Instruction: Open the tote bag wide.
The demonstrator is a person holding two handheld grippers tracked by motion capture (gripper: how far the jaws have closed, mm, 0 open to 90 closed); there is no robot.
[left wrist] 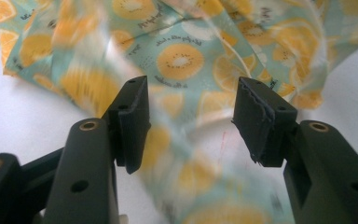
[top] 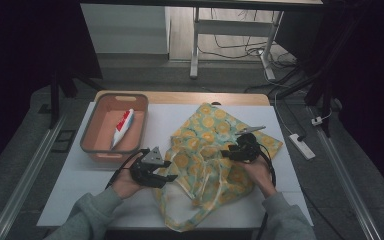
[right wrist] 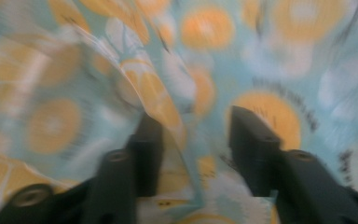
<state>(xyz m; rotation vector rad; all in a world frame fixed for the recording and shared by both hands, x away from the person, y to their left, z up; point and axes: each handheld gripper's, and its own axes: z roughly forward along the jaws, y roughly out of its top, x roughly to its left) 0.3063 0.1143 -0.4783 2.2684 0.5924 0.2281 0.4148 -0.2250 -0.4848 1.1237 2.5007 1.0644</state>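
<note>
A white table [top: 75,190] seen from above; at its far left sits an orange-brown basket [top: 91,131] with a red-and-white tube [top: 122,127] lying inside; nearer, the left gripper [top: 167,177] meets the left edge of a crumpled fruit-print tote bag [top: 215,130], jaws spread with cloth between them, not pinched; the bag fills the table's middle; on its right part rests the right gripper [top: 228,153], jaws parted over a fold.
</note>
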